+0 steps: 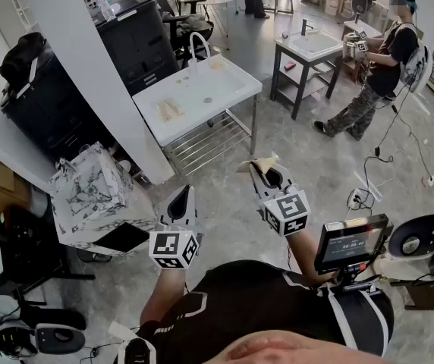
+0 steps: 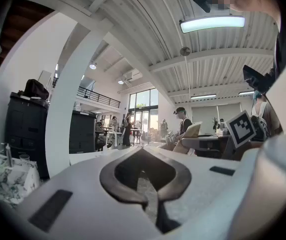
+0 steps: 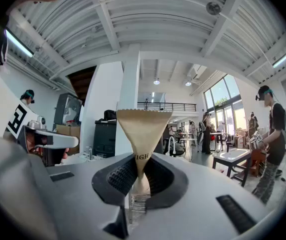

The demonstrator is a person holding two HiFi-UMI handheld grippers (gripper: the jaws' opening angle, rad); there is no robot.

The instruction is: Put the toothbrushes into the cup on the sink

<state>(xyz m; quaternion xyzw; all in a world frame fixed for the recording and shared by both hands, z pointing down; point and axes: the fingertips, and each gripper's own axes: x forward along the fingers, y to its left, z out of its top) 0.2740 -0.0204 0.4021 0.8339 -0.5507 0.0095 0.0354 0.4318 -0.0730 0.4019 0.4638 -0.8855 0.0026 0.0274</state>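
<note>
The person stands on the floor, well apart from the white sink (image 1: 228,89), with both grippers held level. The right gripper (image 3: 139,181) pinches the narrow end of a tan paper packet (image 3: 142,129), whose wide serrated end sticks out past the tips. The left gripper (image 2: 145,186) has its jaws pressed together with nothing between them. Tan strips (image 1: 170,110) lie near the sink's left edge, too small to identify.

An open, loft-like robotics lab: freestanding white sinks (image 1: 232,78) on metal frames on a polished concrete floor (image 1: 278,165), black cabinets (image 1: 137,36), a railed mezzanine (image 3: 165,105), and another person (image 1: 380,59) wearing recording gear under a ribbed ceiling (image 3: 148,29) with strip lights (image 2: 212,24)
</note>
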